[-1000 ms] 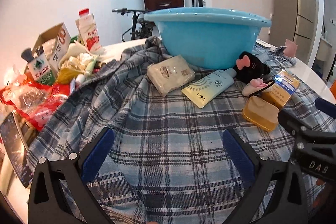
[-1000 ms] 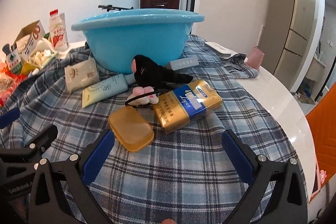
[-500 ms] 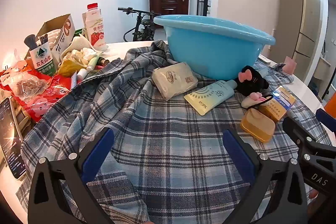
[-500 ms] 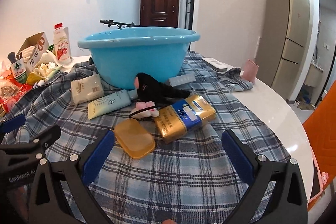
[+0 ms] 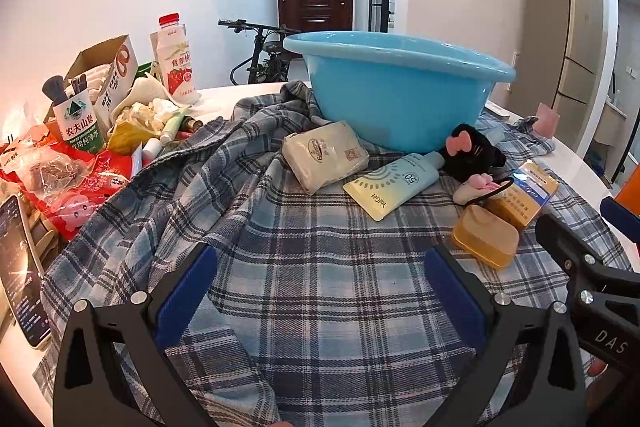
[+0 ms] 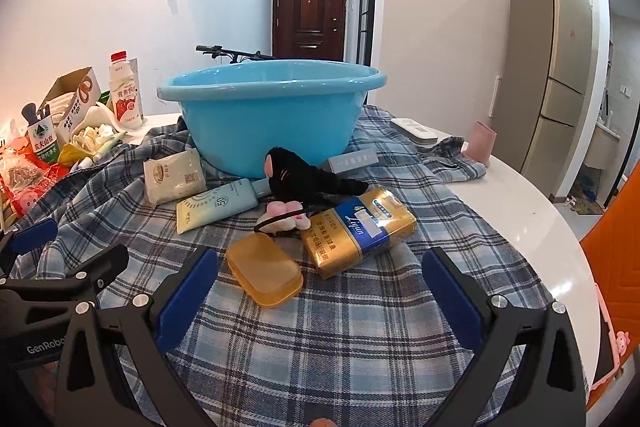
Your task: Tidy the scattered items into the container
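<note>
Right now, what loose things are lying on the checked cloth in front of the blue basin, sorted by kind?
Packets and boxes: 3, namely white packet, gold box, grey box
Tubes: 1, sunscreen tube
Cases: 1, amber case
Hair things: 2, black clip, pink tie
Total: 7

The basin (image 6: 272,119) stands on the cloth (image 6: 340,327) that covers the table (image 6: 532,219). Before the basin lie the pouch (image 6: 174,177) at left, the tube (image 6: 218,205) beside it, then the plush toy (image 6: 308,179). Nearer lie the soap box (image 6: 264,275) and, to its right, the carton (image 6: 358,231). Left of the cloth stands a milk bottle (image 5: 174,61) behind a heap of packets (image 5: 60,171).
</note>
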Tool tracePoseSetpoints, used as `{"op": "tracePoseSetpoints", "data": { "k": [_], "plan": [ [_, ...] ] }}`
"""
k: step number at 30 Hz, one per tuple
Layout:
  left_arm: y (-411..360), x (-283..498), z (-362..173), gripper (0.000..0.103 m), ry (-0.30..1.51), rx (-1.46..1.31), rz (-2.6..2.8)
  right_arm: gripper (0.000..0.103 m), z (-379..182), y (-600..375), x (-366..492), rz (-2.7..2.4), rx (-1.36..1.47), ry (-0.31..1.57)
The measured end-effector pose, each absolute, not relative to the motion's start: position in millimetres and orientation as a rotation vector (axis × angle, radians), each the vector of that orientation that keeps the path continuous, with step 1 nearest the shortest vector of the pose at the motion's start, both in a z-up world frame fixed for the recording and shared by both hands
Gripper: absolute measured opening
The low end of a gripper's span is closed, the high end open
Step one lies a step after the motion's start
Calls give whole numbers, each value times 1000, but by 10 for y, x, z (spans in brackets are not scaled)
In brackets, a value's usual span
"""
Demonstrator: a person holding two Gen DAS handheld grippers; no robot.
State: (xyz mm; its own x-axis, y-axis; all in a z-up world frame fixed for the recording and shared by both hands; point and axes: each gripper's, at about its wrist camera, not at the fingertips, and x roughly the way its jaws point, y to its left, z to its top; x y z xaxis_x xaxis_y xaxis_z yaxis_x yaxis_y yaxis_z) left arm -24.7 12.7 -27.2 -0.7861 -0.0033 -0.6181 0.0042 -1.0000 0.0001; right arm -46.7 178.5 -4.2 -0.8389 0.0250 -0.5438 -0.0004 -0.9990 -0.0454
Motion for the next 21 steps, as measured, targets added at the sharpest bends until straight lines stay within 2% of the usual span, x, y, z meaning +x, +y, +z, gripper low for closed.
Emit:
{"op": "tracePoseSetpoints", "data": {
  "k": [21],
  "plan": [
    [185, -146, -204, 103, -43, 934, -3009, 103, -53, 1803, -476, 2965, -890, -60]
  ]
}}
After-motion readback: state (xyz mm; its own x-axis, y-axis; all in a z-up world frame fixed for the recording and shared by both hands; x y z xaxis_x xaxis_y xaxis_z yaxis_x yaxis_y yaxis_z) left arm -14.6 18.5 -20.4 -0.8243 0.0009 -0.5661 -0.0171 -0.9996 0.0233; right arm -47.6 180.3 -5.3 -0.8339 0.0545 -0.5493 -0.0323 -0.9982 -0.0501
